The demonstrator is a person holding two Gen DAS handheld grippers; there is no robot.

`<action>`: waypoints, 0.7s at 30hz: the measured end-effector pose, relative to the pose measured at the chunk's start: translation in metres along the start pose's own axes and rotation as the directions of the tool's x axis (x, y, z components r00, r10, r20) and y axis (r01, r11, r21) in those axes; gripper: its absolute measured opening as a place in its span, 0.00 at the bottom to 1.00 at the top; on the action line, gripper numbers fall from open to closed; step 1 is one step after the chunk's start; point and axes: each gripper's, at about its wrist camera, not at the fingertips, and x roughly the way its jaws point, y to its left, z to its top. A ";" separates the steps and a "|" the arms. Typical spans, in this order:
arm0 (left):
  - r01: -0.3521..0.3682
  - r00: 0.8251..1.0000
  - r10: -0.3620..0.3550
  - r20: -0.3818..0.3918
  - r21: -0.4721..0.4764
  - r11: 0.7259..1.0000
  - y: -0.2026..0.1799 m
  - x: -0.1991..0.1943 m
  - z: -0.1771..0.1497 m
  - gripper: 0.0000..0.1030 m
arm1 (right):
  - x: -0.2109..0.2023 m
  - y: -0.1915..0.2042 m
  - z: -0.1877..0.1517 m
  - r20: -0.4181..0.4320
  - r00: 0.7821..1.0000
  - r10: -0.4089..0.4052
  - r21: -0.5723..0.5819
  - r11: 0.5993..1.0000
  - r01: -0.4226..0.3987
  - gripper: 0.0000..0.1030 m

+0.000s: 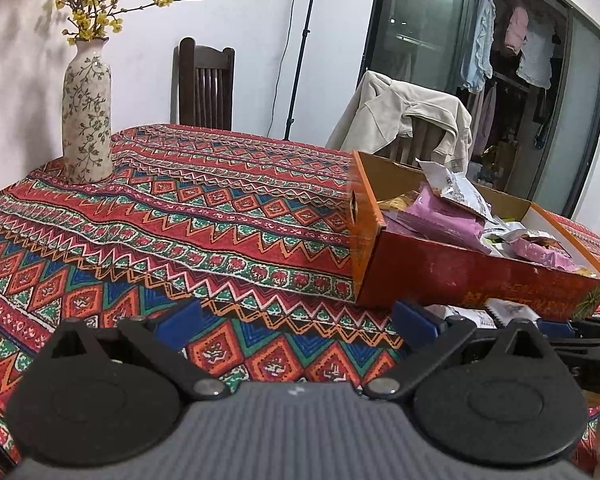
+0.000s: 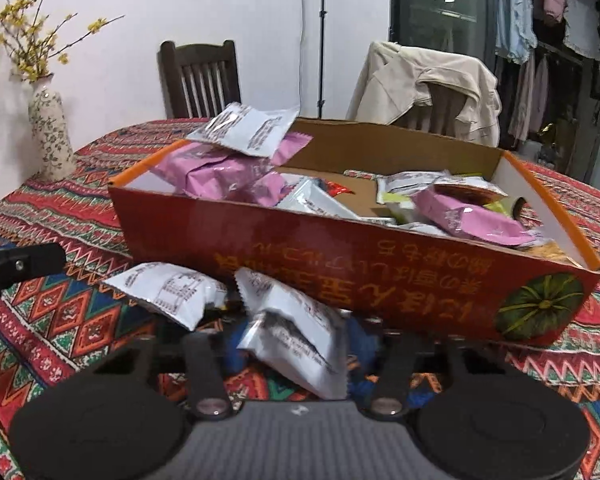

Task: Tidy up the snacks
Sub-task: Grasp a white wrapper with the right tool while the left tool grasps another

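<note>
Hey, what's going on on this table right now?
Someone is tidying snacks into a red cardboard box on a patterned tablecloth. The right gripper is closed on a silver snack packet just in front of the box, with another silver packet lying beside it. The left gripper is open and empty, near the box's corner. Pink and silver packets already fill the box. A flower vase stands off to the left.

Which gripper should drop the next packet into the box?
Right gripper: it is shut on a white packet just before the orange box. Left gripper is open, holding nothing.
</note>
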 end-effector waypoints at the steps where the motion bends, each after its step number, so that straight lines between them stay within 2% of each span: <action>1: 0.000 1.000 0.000 -0.002 0.000 1.000 0.000 0.000 0.000 1.00 | -0.004 -0.002 -0.001 0.010 1.000 0.011 0.008 1.000 -0.011 0.31; 7: -0.005 1.000 0.005 -0.005 0.010 1.000 -0.002 0.002 -0.001 1.00 | -0.030 -0.008 -0.005 0.067 0.997 0.023 0.002 1.000 -0.023 0.18; 15: -0.021 1.000 0.021 -0.004 0.034 0.999 -0.008 0.002 -0.001 1.00 | -0.061 -0.030 -0.016 0.169 0.986 0.007 0.030 0.999 -0.013 0.18; 21: -0.016 1.000 0.016 0.012 0.088 0.996 -0.030 -0.007 0.007 1.00 | -0.063 -0.050 -0.023 0.193 0.981 -0.013 0.089 0.996 -0.004 0.18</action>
